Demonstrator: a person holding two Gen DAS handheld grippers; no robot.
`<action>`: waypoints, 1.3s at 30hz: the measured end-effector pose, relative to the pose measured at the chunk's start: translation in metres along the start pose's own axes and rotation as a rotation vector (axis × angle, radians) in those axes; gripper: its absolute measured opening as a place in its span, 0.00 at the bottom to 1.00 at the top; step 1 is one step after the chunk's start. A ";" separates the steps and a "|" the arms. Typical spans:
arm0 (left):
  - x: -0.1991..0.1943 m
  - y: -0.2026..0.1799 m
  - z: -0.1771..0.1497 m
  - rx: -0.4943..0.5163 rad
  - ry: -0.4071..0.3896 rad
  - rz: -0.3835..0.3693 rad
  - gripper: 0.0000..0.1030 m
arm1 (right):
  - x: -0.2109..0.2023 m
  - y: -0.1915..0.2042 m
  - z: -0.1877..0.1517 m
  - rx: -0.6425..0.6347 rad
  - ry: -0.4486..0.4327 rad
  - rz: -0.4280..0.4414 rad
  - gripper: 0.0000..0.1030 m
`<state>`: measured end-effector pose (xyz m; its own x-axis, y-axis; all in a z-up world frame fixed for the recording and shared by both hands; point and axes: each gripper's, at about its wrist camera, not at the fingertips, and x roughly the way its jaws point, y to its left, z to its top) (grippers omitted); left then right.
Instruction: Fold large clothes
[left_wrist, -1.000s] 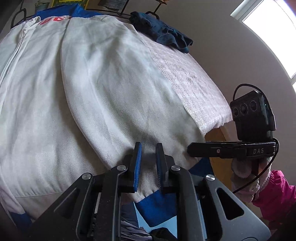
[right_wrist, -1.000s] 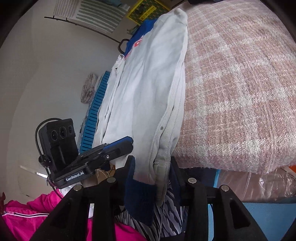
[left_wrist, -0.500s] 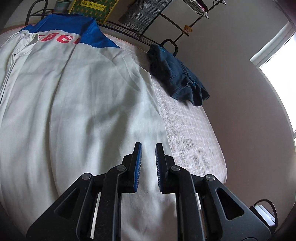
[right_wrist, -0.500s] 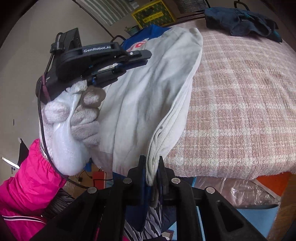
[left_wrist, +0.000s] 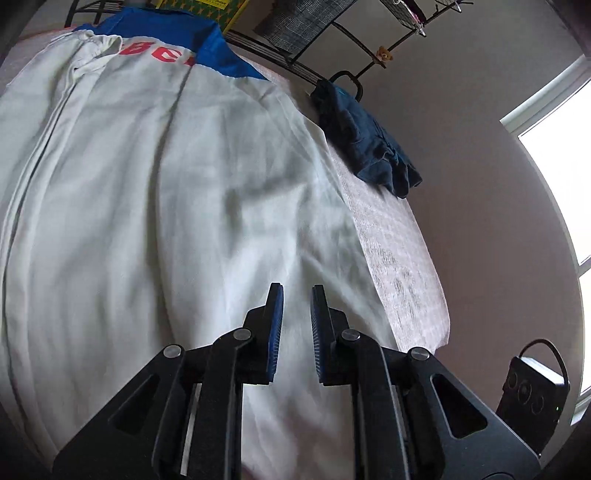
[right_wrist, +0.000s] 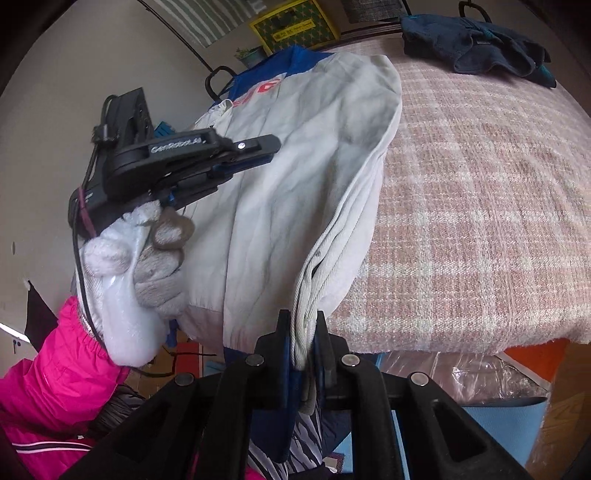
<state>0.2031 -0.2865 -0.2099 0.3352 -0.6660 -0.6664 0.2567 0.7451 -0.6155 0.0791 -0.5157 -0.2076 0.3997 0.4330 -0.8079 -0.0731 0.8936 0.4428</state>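
Note:
A large white jacket (left_wrist: 155, 206) with a blue yoke and red letters lies folded lengthwise on the pink plaid bed cover (right_wrist: 480, 206). It also shows in the right wrist view (right_wrist: 295, 177). My left gripper (left_wrist: 297, 295) hovers just above the jacket's white cloth, jaws slightly apart and empty. In the right wrist view the left gripper (right_wrist: 258, 155) hangs over the jacket. My right gripper (right_wrist: 301, 325) is shut on the jacket's ribbed hem edge at the bed's near edge.
A dark blue garment (left_wrist: 369, 144) lies at the far side of the bed, also in the right wrist view (right_wrist: 476, 48). A black metal rack (left_wrist: 332, 48) stands behind the bed. A window (left_wrist: 561, 177) is to the right.
My left gripper has risen from the jacket's lower edge and moved out over the white cloth. My right gripper has closed on the hem edge and lifted it slightly.

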 end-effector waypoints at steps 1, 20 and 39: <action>-0.015 0.005 -0.007 -0.022 0.002 -0.007 0.12 | 0.000 0.005 0.002 -0.010 -0.002 -0.019 0.08; -0.273 0.109 -0.070 -0.250 -0.397 0.043 0.12 | 0.058 0.199 0.000 -0.809 0.062 -0.400 0.08; -0.246 0.161 -0.082 -0.309 -0.300 0.115 0.23 | 0.108 0.219 -0.025 -0.868 0.270 -0.088 0.31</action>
<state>0.0875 -0.0054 -0.1801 0.6060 -0.5059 -0.6139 -0.0651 0.7376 -0.6721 0.0832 -0.2699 -0.2076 0.2168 0.2740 -0.9370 -0.7577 0.6524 0.0155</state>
